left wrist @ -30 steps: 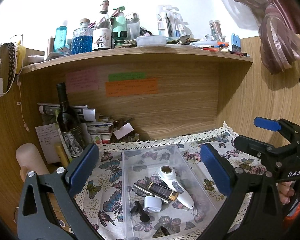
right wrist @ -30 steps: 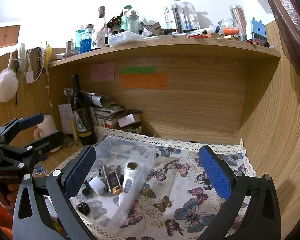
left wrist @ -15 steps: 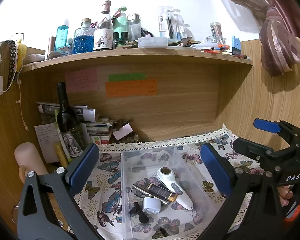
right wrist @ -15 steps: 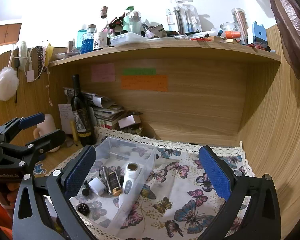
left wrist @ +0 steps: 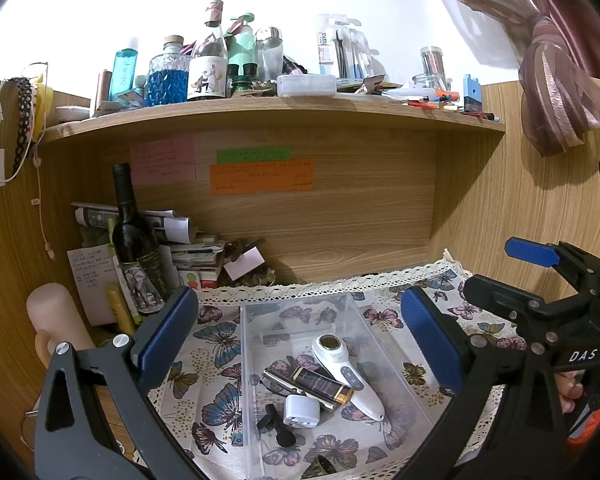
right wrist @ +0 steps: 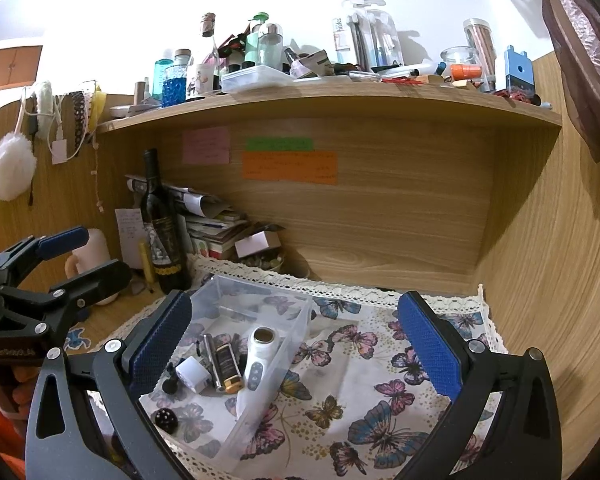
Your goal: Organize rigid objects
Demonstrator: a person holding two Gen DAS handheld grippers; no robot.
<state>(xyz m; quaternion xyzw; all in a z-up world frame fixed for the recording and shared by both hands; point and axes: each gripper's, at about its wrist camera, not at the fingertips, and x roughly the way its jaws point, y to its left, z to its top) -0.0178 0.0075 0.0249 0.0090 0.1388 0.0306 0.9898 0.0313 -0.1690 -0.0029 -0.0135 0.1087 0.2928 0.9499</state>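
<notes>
A clear plastic bin (left wrist: 256,400) (right wrist: 300,328) stands on the butterfly cloth (right wrist: 380,400). Inside it lie a white handheld device (left wrist: 350,372) (right wrist: 256,364), a dark tube with a gold end (left wrist: 320,385) (right wrist: 226,368), a small white cube (left wrist: 301,410) (right wrist: 193,374), a metal stick and small black pieces. My left gripper (left wrist: 298,332) hangs open above the bin, nothing between its blue pads. My right gripper (right wrist: 296,340) is open too, over the bin's right wall and the cloth, and holds nothing.
A wine bottle (left wrist: 134,244), stacked papers and a pink mug (left wrist: 52,320) crowd the back left corner. The upper shelf (left wrist: 260,110) is full of bottles and jars. Wooden walls close the back and right. A curtain (left wrist: 556,92) hangs at the upper right.
Both grippers have drifted slightly up and back, so the bin sits a little lower in each view. The objects in the bin have not moved.
</notes>
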